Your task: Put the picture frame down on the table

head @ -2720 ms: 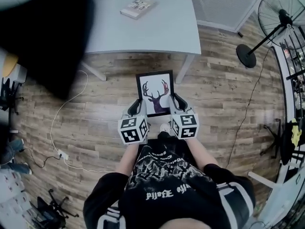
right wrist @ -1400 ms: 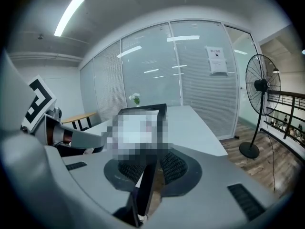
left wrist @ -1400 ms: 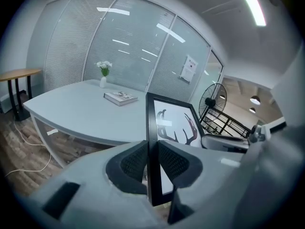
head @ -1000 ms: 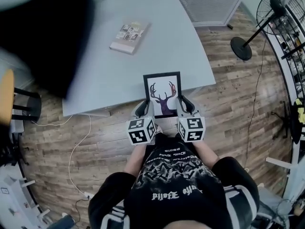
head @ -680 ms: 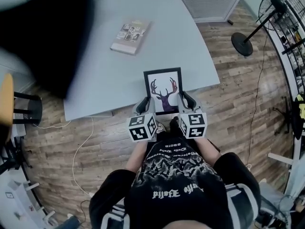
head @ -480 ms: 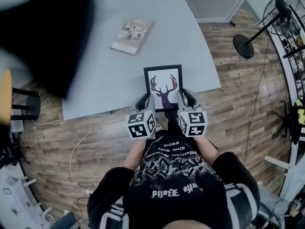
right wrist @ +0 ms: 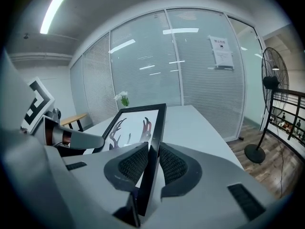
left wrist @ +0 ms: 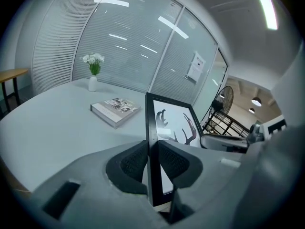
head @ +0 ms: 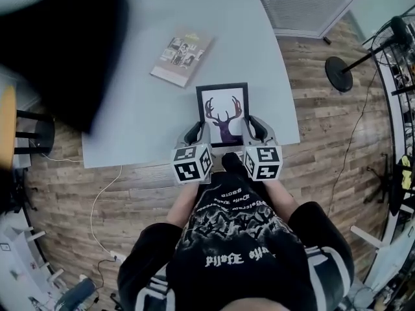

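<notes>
Currently deer-print picture frame is carried over grey table, left gripper and right gripper each clamped on a side edge; set-down and release not yet done.

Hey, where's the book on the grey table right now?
In the head view, the photo-covered book lies flat on the grey table, up and left of the black deer picture frame.
</notes>
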Tool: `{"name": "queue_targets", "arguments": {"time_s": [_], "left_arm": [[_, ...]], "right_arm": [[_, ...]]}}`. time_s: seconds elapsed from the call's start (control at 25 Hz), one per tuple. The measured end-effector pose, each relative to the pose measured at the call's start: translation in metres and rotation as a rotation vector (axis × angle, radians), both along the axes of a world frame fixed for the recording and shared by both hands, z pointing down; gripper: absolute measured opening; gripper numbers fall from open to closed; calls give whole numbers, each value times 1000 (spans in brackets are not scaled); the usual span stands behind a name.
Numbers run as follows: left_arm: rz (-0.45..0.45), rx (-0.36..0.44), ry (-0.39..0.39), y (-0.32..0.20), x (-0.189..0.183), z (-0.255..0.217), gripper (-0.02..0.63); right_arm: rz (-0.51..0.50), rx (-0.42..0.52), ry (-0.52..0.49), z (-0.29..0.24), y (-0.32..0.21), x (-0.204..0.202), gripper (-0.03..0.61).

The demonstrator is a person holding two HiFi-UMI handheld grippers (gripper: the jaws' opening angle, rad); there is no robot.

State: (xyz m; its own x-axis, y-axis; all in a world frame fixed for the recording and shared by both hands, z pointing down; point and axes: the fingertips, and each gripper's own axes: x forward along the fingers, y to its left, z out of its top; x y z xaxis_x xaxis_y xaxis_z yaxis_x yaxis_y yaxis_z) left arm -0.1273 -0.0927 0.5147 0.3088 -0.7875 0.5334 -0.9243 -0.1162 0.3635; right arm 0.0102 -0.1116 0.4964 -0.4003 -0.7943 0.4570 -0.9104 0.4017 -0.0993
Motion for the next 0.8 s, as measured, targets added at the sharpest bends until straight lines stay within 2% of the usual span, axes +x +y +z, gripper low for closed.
{"name": "queue_targets", "arguments": {"time_s": [0.36, 0.6, 0.8], "left_arm": [[-38, -25, 10, -52, 19, 9, 83], [-77, -41, -10, -80, 23, 11, 81], [-65, -54, 2, -96, 26, 10, 83]], "right_arm": [[-35, -17, 2, 7, -58, 18, 69], [-40, -55, -15, 11, -90, 22, 67], [-35, -62, -10, 10, -105, 24, 69]]}}
